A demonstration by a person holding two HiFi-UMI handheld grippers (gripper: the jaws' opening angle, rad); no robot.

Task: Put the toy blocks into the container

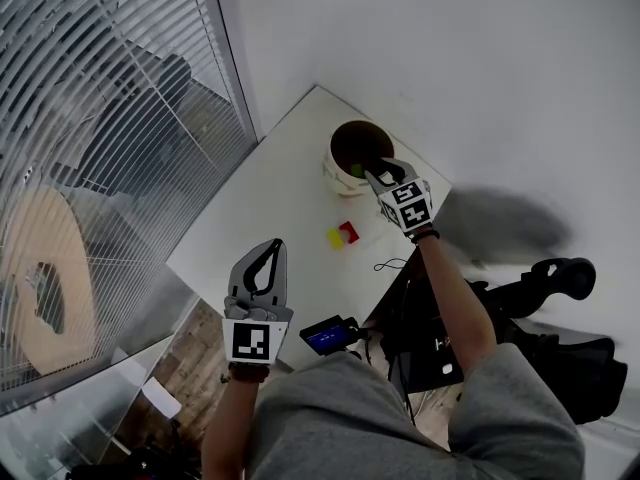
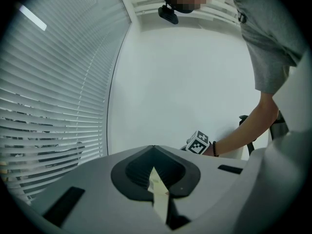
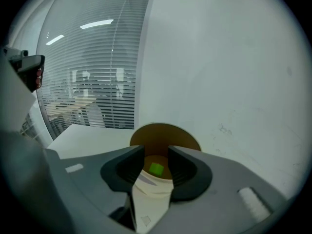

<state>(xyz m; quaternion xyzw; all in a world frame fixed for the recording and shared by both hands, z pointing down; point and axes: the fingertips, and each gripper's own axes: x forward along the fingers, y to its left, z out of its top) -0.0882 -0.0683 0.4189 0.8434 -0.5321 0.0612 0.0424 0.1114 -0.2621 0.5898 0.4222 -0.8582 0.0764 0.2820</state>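
Here the right gripper [image 3: 156, 151] has its jaws apart with nothing pressed between them. Through the gap a green block [image 3: 156, 168] is seen lying on the bottom of the container [image 3: 146, 135], loose from both pads. In the head view the tips of this gripper hang just over the near rim of the container. The left gripper [image 2: 154, 152] has its jaws closed tip to tip on nothing, and it is held over the near part of the table [image 1: 270, 198], well apart from the work.

A yellow block [image 1: 334, 238] and a red block [image 1: 349, 231] lie on the table, touching each other, between the container and the person. So the task is, I judge, partly done.

The risks I see are these. The jaw tips are very close to the rim, so a careless pull back could catch it and push the container, which stands near the far edge of the table. Also, the two blocks touch, so closing on one may shove the other away.
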